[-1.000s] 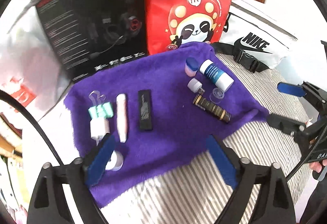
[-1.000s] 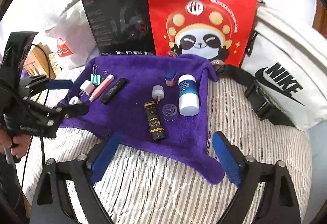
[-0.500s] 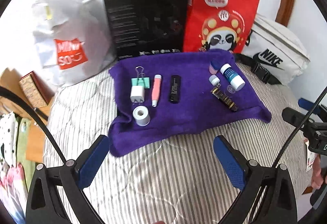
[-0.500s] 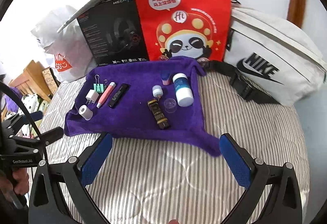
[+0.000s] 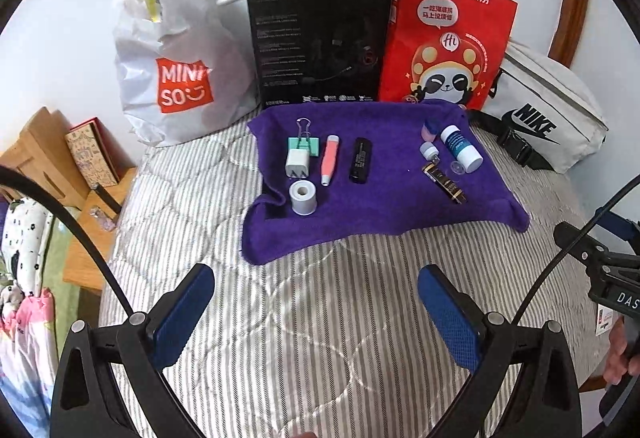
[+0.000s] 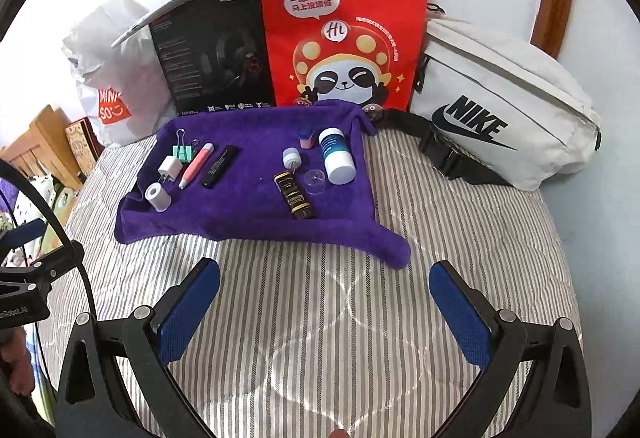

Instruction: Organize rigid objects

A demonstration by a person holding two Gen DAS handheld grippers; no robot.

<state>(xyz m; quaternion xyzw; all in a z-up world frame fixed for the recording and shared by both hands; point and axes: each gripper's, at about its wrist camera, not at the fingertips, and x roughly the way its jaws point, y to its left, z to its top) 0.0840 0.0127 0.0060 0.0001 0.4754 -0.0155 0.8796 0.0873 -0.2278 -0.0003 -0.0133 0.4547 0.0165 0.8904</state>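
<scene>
On the bed, the purple towel (image 5: pixel 384 214) carried two groups. The left group read in order: white roll (image 5: pixel 303 197), charger plug (image 5: pixel 297 164), mint binder clip (image 5: pixel 304 142), pink pen (image 5: pixel 329 164), black stick (image 5: pixel 360 160). The right group comprised a small cap (image 5: pixel 429 149), a gold-banded tube (image 5: pixel 444 182) and a white bottle (image 5: pixel 461 148).

Sorting appeared largely complete.

The left gripper (image 5: pixel 316 314) and right gripper (image 6: pixel 326 312) hung over bare bedding, fingers apart and empty.

Labels were illegible, and the clear lid's (image 5: pixel 457 169) purpose was indeterminate.
</scene>
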